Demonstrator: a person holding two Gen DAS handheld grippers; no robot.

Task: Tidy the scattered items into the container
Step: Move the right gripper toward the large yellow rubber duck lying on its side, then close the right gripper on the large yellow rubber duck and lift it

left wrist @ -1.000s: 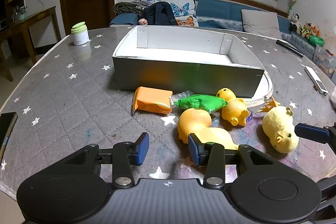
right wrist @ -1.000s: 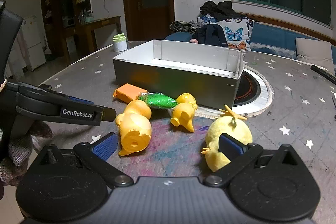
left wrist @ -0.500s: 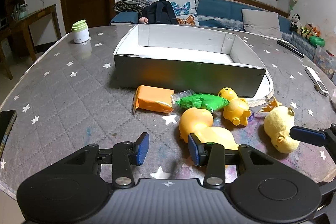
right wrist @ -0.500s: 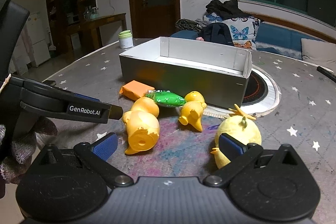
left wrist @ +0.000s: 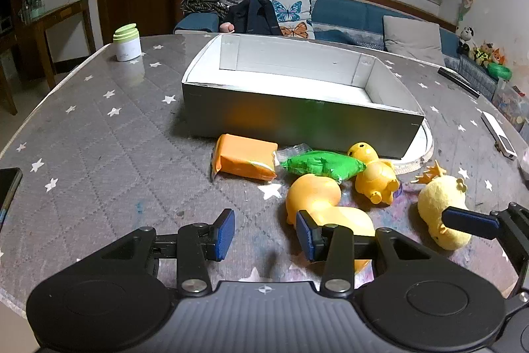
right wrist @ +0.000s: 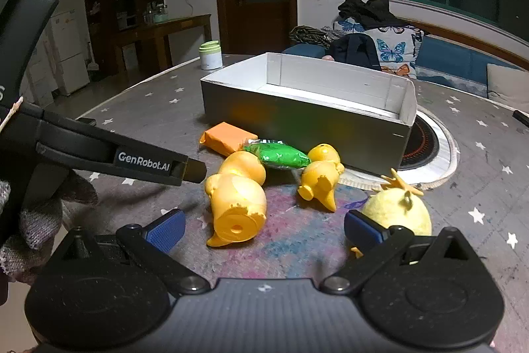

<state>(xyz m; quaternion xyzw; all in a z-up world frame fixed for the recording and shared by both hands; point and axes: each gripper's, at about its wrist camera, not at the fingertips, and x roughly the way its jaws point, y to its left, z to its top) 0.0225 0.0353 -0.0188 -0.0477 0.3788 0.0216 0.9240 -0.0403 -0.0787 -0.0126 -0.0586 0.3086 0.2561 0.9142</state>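
A grey box with a white inside [left wrist: 297,118] [right wrist: 297,118] stands empty on the table. In front of it lie an orange packet [left wrist: 244,156] [right wrist: 224,138], a green packet [left wrist: 322,164] [right wrist: 279,154], a large yellow duck [left wrist: 317,200] [right wrist: 236,197], a small yellow duck [left wrist: 373,174] [right wrist: 320,174] and a yellow plush chick [left wrist: 439,204] [right wrist: 396,210]. My left gripper [left wrist: 264,234] is open and empty, just left of the large duck. My right gripper [right wrist: 264,229] is open wide; its right finger [right wrist: 363,227] is against the plush chick.
A white jar with a green lid [left wrist: 127,43] [right wrist: 211,56] stands at the far left. A phone [left wrist: 8,187] lies at the left table edge. A round burner plate [right wrist: 429,148] sits right of the box. A remote [left wrist: 499,134] lies at the right.
Both grippers have drawn slightly closer to the toys. The right gripper's finger has come up beside the plush chick. Nothing on the table has moved.
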